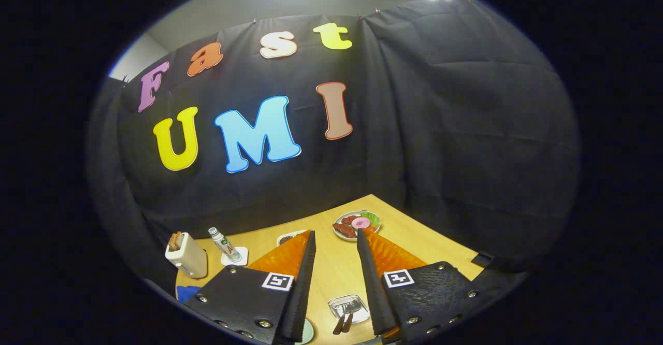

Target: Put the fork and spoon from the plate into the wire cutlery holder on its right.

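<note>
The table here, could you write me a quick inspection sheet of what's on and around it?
Surface: light wooden table.
Job's things: fork and spoon on a small clear plate, between the fingers; holder not made out.
Clutter: toaster, small bottle on a coaster, plate of food, small dish.
Grippers: gripper open, fingers apart above the table, holding nothing.
Cables: nothing seen.
Surroundings: black cloth wall.

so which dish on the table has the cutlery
The small clear dish low between the open jaws, fork and spoon on it; the far plate holds food.
</note>
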The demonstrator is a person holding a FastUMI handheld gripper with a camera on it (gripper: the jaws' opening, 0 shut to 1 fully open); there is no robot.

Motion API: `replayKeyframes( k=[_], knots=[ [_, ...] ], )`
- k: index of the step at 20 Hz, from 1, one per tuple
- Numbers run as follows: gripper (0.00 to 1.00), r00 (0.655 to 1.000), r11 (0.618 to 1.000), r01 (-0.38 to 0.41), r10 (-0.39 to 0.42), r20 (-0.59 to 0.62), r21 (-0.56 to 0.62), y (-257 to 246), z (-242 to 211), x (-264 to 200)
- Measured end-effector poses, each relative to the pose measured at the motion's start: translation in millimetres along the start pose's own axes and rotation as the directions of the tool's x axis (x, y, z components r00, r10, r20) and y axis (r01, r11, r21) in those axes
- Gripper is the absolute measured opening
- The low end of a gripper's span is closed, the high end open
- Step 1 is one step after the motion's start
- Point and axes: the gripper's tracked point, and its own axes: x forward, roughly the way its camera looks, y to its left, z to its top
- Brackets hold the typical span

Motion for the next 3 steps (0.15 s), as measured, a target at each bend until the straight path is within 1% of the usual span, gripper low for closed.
replayKeyframes(
  k=[3],
  knots=[
    [0.49,0.996,1.000,0.027,-0.026,0.087,-0.008,-5.5,22.0,-6.9]
  ],
)
